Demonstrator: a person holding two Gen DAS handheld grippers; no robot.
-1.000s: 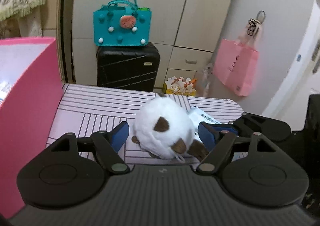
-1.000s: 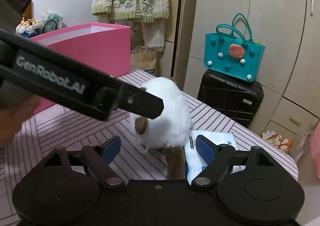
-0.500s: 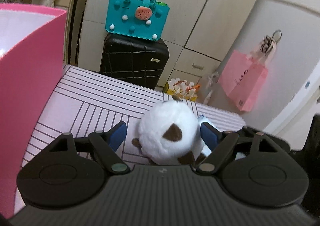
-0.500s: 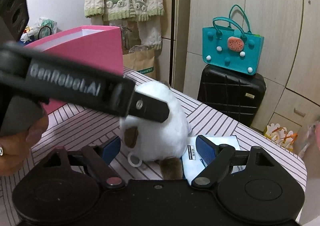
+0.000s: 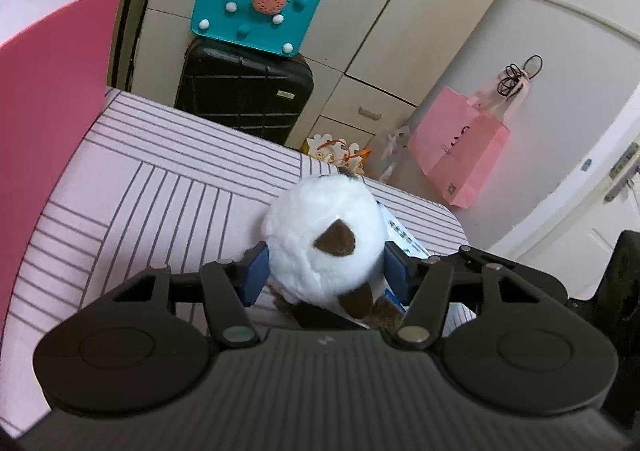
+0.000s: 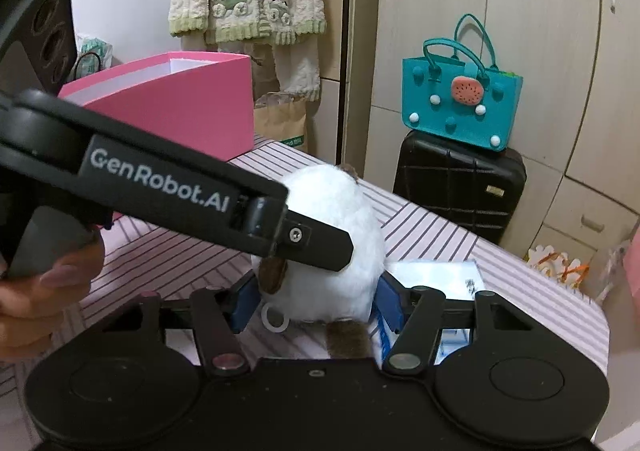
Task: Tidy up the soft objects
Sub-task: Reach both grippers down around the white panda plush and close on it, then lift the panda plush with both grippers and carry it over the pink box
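A white plush toy (image 5: 320,243) with brown ears and paws sits on the pink striped table (image 5: 160,187). My left gripper (image 5: 325,271) has its blue pads pressed against both sides of the plush. In the right wrist view the same plush (image 6: 332,271) sits between the blue pads of my right gripper (image 6: 316,305), which touch its lower sides. The left gripper's black finger (image 6: 312,239) crosses in front of the plush there. A pink box (image 6: 180,107) stands open at the far left of the table.
A blue and white packet (image 6: 436,279) lies on the table right of the plush. Beyond the table's far edge stand a black suitcase (image 5: 244,91) with a teal bag (image 5: 256,11) on top, and a pink paper bag (image 5: 460,155) hangs on the wall.
Both grippers have moved in on the plush and narrowed from wide open until their pads touch its sides. The plush has turned a little.
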